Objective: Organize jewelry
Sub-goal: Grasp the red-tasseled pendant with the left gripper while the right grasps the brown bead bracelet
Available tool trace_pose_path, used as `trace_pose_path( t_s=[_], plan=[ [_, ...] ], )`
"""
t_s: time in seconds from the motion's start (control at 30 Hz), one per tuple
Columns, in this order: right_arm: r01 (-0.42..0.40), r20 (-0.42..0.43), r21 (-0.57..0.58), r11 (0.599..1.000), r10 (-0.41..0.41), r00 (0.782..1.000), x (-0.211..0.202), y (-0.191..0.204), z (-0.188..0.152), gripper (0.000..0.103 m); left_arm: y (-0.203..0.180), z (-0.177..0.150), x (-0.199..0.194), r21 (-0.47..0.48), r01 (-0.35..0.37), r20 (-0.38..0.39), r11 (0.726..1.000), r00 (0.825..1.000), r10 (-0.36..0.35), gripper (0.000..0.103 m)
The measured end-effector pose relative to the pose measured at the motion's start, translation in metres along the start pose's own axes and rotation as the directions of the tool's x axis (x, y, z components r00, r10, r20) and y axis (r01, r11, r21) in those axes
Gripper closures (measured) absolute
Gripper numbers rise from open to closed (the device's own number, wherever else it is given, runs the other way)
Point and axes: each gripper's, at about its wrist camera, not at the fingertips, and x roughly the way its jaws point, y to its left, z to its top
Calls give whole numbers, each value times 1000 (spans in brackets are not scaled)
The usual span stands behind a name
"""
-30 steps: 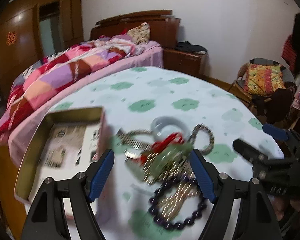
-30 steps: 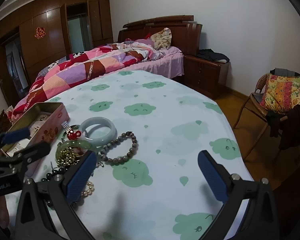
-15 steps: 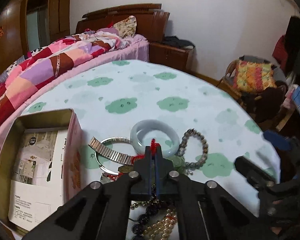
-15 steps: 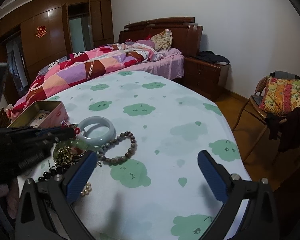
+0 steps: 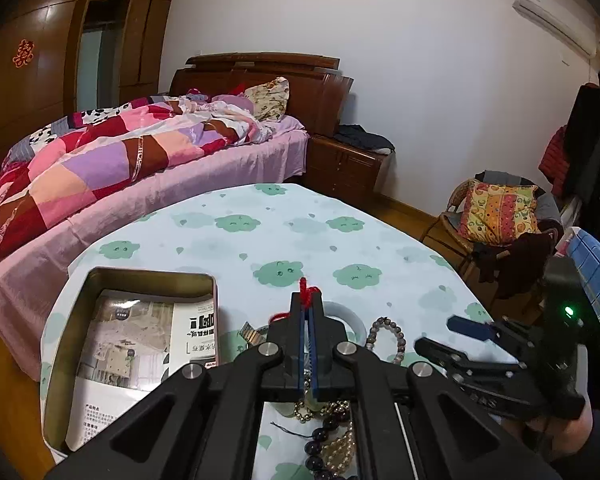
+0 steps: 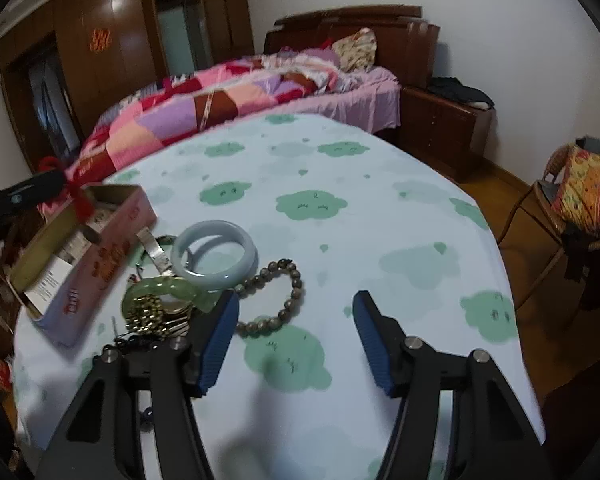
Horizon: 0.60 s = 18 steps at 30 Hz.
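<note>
My left gripper (image 5: 309,307) is shut on a red cord (image 5: 305,291) and holds it raised above the jewelry pile; it shows in the right wrist view (image 6: 58,176) with the red cord (image 6: 82,200) hanging over the open tin box (image 6: 112,236). The tin box (image 5: 72,320) lies left of the pile. A pale jade bangle (image 6: 214,254), a green jade bangle (image 6: 160,292), a grey bead bracelet (image 6: 276,292) and gold beads (image 6: 148,312) lie on the tablecloth. My right gripper (image 6: 296,332) is open and empty above the bead bracelet.
The round table (image 6: 380,220) has a white cloth with green cloud prints. A bed with a patchwork quilt (image 5: 100,160) stands behind it. A wicker chair with a cushion (image 5: 496,216) stands to the right. A printed leaflet (image 5: 140,332) lies in the tin.
My left gripper closed on the red cord in the pile and lifted it up and toward the tin box. My right gripper moved closer to the jewelry and narrowed its opening.
</note>
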Motion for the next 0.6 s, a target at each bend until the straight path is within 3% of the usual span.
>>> trace_pose_path(
  t_s=[0.17,0.27,0.37,0.4,0.6],
  plan=[
    [39,-66,-67,997,-43,997,27,9,12,47,-2,-6,7,6,8,-22,1000,1000,-8,103],
    [50,-123,-84,995,-60,991,45,10,11,57,-1,-8,9,8,8,-30,1000,1000,-8,103],
    [39,-153,-83,996,-52,987,52,7,6,73,1,-11,9,8,6,-35,1000,999,-5,103],
    [32,-155,-83,996,-45,987,50,7,5,90,3,-11,8,7,4,-34,1000,999,-4,103],
    [24,-96,-66,998,-31,995,27,3,11,92,9,-8,-3,17,-8,-19,1000,1000,8,103]
  ],
)
